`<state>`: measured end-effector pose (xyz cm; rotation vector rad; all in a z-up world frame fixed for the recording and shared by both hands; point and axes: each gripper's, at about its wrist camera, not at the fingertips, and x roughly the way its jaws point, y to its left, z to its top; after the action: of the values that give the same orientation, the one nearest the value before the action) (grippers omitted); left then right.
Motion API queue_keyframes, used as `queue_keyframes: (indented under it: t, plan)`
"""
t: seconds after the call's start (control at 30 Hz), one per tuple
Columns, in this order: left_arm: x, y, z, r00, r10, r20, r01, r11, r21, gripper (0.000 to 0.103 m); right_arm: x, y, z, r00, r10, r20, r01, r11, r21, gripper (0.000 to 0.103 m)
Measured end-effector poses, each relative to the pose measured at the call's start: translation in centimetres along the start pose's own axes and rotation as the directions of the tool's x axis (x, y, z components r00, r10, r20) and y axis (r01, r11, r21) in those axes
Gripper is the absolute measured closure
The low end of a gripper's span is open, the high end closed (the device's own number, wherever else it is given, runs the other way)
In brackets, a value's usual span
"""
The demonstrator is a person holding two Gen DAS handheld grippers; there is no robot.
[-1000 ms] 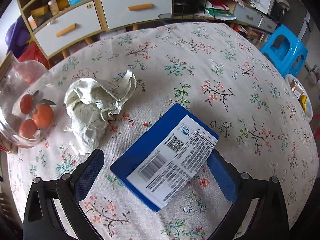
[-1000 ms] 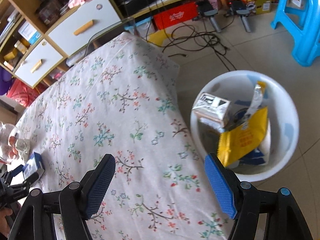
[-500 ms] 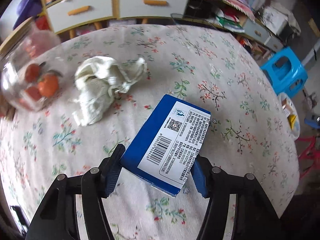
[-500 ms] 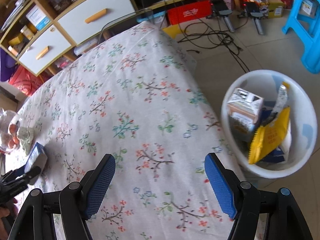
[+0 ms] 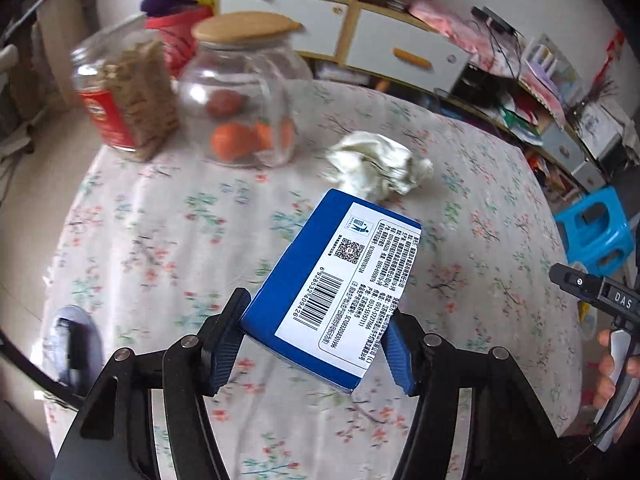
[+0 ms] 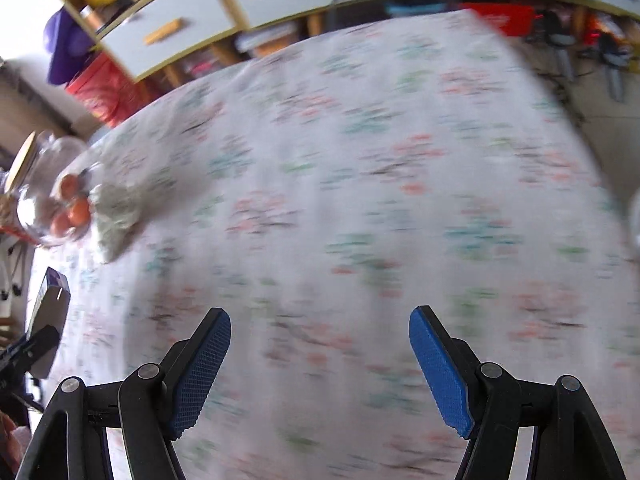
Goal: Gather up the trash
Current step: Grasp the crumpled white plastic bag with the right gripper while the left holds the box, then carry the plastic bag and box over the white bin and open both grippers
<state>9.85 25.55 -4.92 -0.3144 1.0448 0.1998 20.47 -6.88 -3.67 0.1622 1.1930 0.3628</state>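
My left gripper (image 5: 316, 330) is shut on a blue box (image 5: 332, 284) with a white barcode label and holds it lifted above the floral tablecloth (image 5: 168, 240). A crumpled whitish paper wad (image 5: 380, 166) lies on the table beyond the box, beside a glass jar. My right gripper (image 6: 320, 352) is open and empty over the middle of the table (image 6: 360, 200). In the blurred right wrist view the paper wad (image 6: 120, 212) lies at the far left, and the blue box (image 6: 50, 316) shows at the left edge in the other gripper.
A glass jar of oranges (image 5: 244, 92) with a wooden lid and a red-labelled jar (image 5: 124, 100) stand at the table's far left. A blue stool (image 5: 596, 228) stands off the right edge. Shelves with drawers (image 5: 360, 28) run behind.
My left gripper shut on the blue box and lifted it off the table, swinging left. My right gripper swung left from the white bin toward the table; the bin has left its view.
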Motion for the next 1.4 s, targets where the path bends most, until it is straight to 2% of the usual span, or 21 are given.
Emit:
queue_keyframes:
  t: [0.37, 0.53, 0.67, 0.87, 0.93, 0.97, 1.03, 1.13, 1.4]
  plan:
    - [-1.5, 5.1, 0.3, 0.997, 0.061, 0.055, -0.057, 0.996, -0.071, 0.038, 5.8, 12.8, 3.8, 0.997, 0.072, 0.040, -0.065, 0.986, -0.150, 0.025]
    - [-1.4, 6.5, 0.6, 0.996, 0.070, 0.059, -0.064, 0.992, -0.105, 0.038, 7.8, 17.2, 4.9, 0.995, 0.082, 0.050, -0.068, 0.971, -0.229, 0.025]
    - [-1.3, 7.0, 0.7, 0.996, 0.068, 0.057, -0.061, 0.991, -0.121, 0.038, 10.3, 19.5, 5.1, 0.998, 0.056, 0.035, -0.045, 0.963, -0.266, 0.025]
    - [-1.4, 7.3, 0.7, 0.995, 0.073, 0.061, -0.065, 0.990, -0.127, 0.038, 13.4, 20.6, 4.5, 1.000, -0.024, 0.010, 0.026, 0.955, -0.295, 0.028]
    - [-1.4, 7.2, 0.6, 0.995, 0.073, 0.060, -0.065, 0.990, -0.123, 0.038, 13.9, 20.6, 4.4, 0.998, -0.062, 0.014, 0.063, 0.951, -0.302, 0.052]
    - [-1.4, 7.1, 0.6, 0.995, 0.073, 0.061, -0.065, 0.991, -0.121, 0.038, 14.1, 20.5, 4.3, 0.997, -0.081, 0.010, 0.080, 0.949, -0.306, 0.057]
    - [-1.6, 7.0, 0.5, 0.995, 0.073, 0.065, -0.065, 0.991, -0.120, 0.038, 14.0, 20.1, 4.2, 0.995, -0.094, 0.011, 0.093, 0.946, -0.311, 0.074]
    - [-2.0, 6.9, 0.5, 0.994, 0.072, 0.076, -0.062, 0.991, -0.120, 0.038, 13.1, 19.1, 4.3, 0.996, -0.085, -0.001, 0.081, 0.946, -0.313, 0.079]
    - [-2.7, 5.1, 0.4, 0.994, 0.056, 0.099, -0.047, 0.995, -0.087, 0.038, 7.8, 15.1, 4.3, 0.997, -0.076, 0.027, 0.080, 0.958, -0.276, 0.079]
